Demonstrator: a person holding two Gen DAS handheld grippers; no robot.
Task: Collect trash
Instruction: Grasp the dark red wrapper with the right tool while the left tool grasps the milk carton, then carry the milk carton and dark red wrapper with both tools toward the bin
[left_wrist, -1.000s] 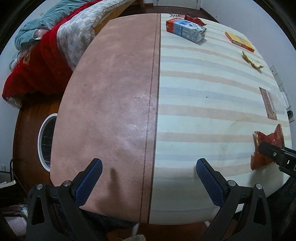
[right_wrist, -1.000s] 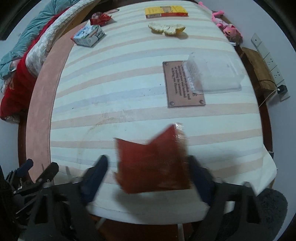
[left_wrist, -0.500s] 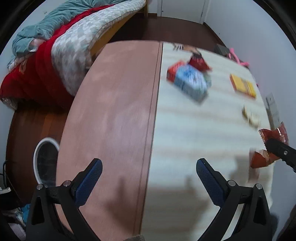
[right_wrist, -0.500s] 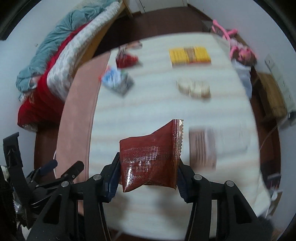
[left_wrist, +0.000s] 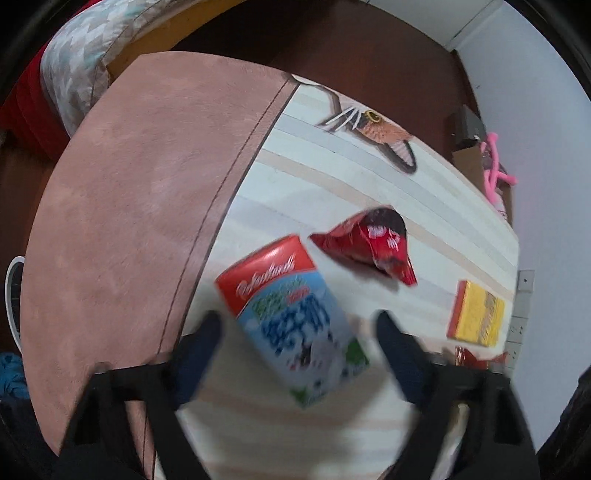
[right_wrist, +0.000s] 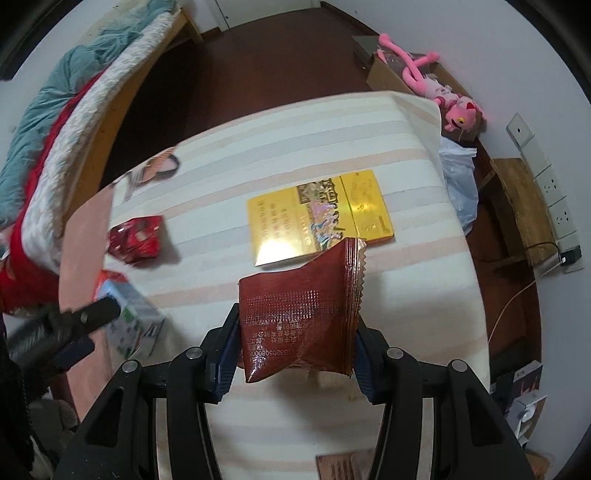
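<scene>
My right gripper (right_wrist: 295, 347) is shut on a dark red snack wrapper (right_wrist: 303, 314) and holds it above the striped table. My left gripper (left_wrist: 299, 343) is open, its blurred fingers on either side of a blue and red milk carton (left_wrist: 291, 317) that lies on the table; the carton also shows in the right wrist view (right_wrist: 129, 317). A crumpled red wrapper (left_wrist: 373, 243) lies just beyond the carton and shows in the right wrist view (right_wrist: 136, 240) too. A yellow box (right_wrist: 317, 214) lies flat ahead of the right gripper and at the left wrist view's right (left_wrist: 476, 317).
The table has a striped cloth (right_wrist: 332, 129) and a pink suede half (left_wrist: 140, 192). A bed with red and teal bedding (right_wrist: 48, 122) is at the left. A pink plush toy (right_wrist: 439, 88), a plastic bag (right_wrist: 458, 177) and a power strip (right_wrist: 546, 177) are at the right.
Both grippers moved forward over the table. The left gripper came up to the milk carton, which now sits between its fingers. The right gripper still holds the wrapper, now near the yellow box.
</scene>
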